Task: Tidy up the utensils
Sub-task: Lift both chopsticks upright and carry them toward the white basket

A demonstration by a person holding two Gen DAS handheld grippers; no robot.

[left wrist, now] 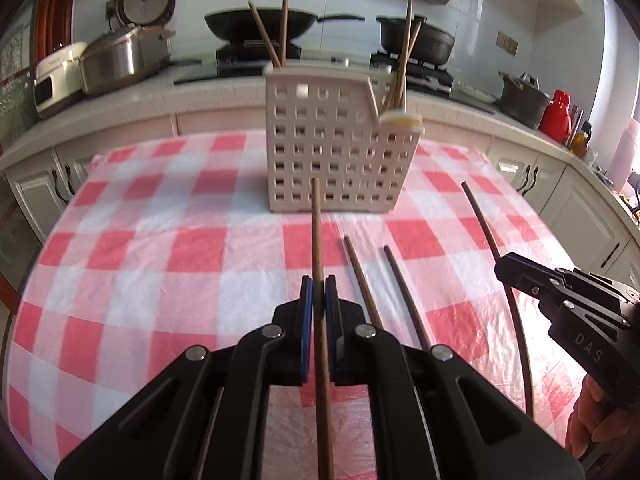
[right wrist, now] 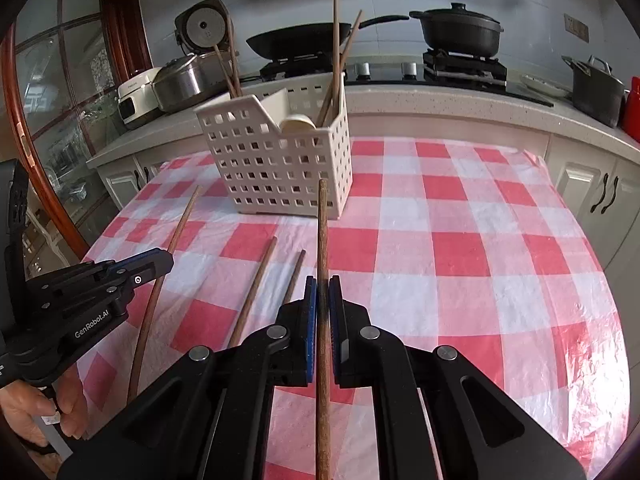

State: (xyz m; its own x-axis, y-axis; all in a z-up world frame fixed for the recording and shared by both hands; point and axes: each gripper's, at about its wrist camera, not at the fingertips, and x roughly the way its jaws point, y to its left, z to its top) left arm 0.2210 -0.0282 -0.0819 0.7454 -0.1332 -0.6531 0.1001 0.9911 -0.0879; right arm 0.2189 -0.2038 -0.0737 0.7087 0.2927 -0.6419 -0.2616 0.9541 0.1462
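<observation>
Gripping one brown chopstick apiece, both tools stand short of the white basket (left wrist: 336,140). The left tool (left wrist: 319,292) is clamped on its chopstick (left wrist: 318,240), whose tip points at the basket's near wall; the right tool (right wrist: 322,292) is likewise clamped on its own chopstick (right wrist: 322,236). Two loose chopsticks (left wrist: 362,280) lie flat on the checked counter (left wrist: 180,240) between the tools, nearer than the basket. Inside the basket, several chopsticks (left wrist: 280,28) already stand upright beside a pale round item. Judgement: partly done; two in hand and two lying remain to be binned.
</observation>
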